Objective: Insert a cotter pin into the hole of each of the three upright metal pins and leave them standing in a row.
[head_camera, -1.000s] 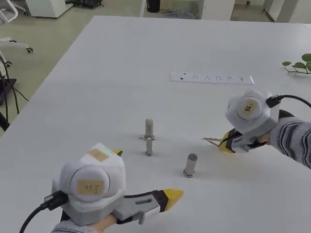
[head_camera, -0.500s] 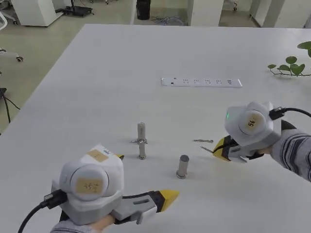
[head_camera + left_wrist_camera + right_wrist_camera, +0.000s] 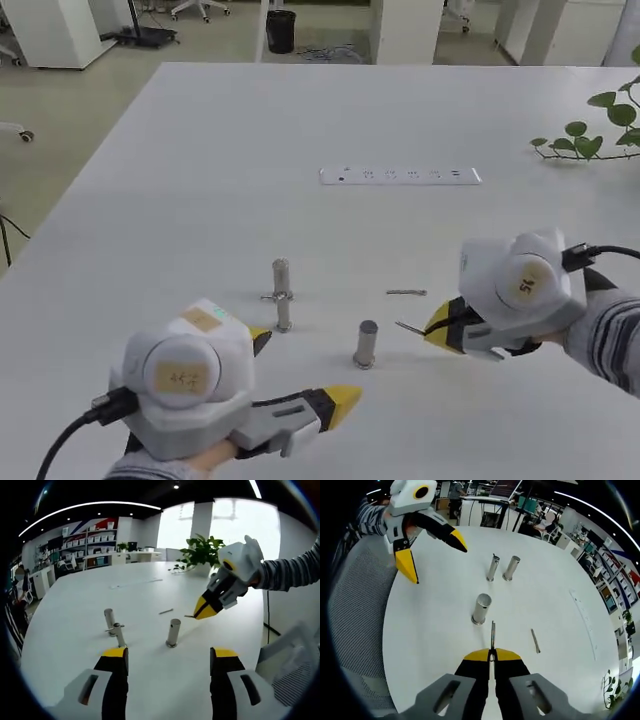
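White tabletop (image 3: 300, 120) in an office (image 3: 90, 50); left gripper (image 3: 306, 367) fingers (image 3: 116, 661) apart, right gripper (image 3: 492, 652) fingers (image 3: 477, 656) clamped on a cotter pin (image 3: 492, 632).

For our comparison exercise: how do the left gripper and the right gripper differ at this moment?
The left gripper has open, empty jaws; the right gripper is shut on a cotter pin. The left gripper hangs farther from the lone metal pin; the right gripper holds its cotter pin's tip close beside it. Both have yellow-tipped jaws.

Bright, even indoor light; soft shadows, fisheye-warped edges.
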Tool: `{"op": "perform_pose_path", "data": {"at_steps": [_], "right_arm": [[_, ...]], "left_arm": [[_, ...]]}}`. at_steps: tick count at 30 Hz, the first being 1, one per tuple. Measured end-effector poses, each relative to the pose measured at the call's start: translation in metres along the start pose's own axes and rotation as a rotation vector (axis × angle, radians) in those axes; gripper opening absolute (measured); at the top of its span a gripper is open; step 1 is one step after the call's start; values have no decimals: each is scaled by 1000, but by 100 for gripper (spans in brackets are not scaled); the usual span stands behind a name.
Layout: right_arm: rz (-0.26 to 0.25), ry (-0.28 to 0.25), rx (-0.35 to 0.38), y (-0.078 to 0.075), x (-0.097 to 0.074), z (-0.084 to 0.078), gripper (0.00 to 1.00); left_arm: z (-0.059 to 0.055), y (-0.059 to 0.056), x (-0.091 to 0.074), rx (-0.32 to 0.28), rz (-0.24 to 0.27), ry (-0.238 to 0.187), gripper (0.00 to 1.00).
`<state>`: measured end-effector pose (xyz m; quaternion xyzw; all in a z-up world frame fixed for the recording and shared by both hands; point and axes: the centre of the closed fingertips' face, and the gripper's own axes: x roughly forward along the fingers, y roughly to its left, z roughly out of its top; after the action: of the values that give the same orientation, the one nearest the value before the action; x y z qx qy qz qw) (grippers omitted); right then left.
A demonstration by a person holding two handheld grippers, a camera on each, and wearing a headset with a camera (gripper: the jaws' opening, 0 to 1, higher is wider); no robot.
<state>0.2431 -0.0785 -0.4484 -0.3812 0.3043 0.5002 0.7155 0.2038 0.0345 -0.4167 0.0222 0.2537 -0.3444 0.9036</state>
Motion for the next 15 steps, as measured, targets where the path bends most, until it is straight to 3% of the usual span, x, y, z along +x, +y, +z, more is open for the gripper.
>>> {"op": "perform_pose_path", "data": {"at_steps": [15], "right_arm": [[48,-69,-136,44,-4,34,0]], "left_arm": [[2,-23,2,-41,-87,-5,36]]}}
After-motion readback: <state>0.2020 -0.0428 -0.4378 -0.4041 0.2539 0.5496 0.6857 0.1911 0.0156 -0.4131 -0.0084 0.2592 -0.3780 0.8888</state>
